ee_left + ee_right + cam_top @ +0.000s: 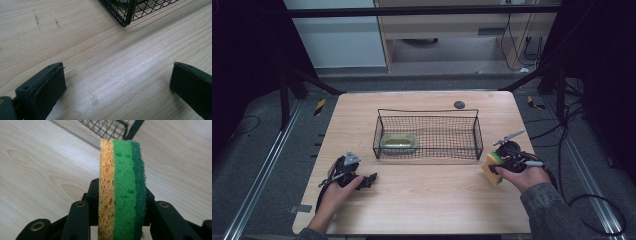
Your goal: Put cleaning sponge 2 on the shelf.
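Observation:
A sponge (122,187) with orange, green and dark green layers stands on edge between the jaws of my right gripper (121,195), which is shut on it. In the high view the sponge (492,167) is held just above the table, right of the black wire basket (428,116). A flat oval tin (399,142) lies in the basket's left end. My left gripper (371,179) rests low over the table at the front left, jaws wide open with bare wood between its fingers (47,87). The basket's corner (126,15) shows ahead of it.
The wooden table (422,200) has a small dark round spot (459,104) near its far edge. Cables trail on the floor to the right (572,135). A metal rail (262,170) runs along the floor at the left.

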`<state>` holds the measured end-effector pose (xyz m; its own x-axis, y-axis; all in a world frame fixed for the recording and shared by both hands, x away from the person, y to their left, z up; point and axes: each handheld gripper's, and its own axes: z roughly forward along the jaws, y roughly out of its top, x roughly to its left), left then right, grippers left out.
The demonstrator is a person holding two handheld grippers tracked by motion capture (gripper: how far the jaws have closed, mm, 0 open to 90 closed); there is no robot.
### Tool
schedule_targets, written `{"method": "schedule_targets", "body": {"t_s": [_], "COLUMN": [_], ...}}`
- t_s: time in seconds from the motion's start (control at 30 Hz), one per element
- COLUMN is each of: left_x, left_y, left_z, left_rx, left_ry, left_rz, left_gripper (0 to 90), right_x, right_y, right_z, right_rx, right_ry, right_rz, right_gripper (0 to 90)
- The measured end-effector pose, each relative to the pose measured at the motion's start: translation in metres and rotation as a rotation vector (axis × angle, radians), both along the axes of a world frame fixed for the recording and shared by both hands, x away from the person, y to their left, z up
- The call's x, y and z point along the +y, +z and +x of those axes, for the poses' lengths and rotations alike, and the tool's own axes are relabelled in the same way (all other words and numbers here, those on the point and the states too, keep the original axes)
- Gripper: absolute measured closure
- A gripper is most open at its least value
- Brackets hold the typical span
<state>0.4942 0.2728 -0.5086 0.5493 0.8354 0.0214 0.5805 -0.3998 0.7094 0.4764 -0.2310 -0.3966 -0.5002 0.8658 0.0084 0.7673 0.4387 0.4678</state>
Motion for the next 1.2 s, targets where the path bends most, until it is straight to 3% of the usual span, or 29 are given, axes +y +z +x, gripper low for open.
{"method": "schedule_targets", "body": {"t_s": [0.2, 0.5, 0.63, 1.2], "left_x": [0.0, 0.0, 0.0, 0.0], "left_y": [0.0, 0.0, 0.0, 0.0], "left_z": [0.0, 0.0, 0.0, 0.0], "left_rx": [0.0, 0.0, 0.0, 0.0], "left_ry": [0.001, 0.002, 0.001, 0.002], "left_rz": [-0.001, -0.001, 0.0, -0.001], "left_gripper": [0.0, 0.0, 0.0, 0.0], "right_x": [-0.013, -0.023, -0.025, -0.007], "right_y": [0.011, 0.028, 0.044, 0.086], "right_z": [0.006, 0.028, 0.041, 0.071], "right_rx": [-0.048, -0.115, -0.161, -0.255], "right_ry": [-0.002, -0.003, -0.001, 0.025], "right_rz": [0.009, -0.016, -0.028, -0.039], "right_gripper": [63.9, 63.9, 63.9, 64.0]}}
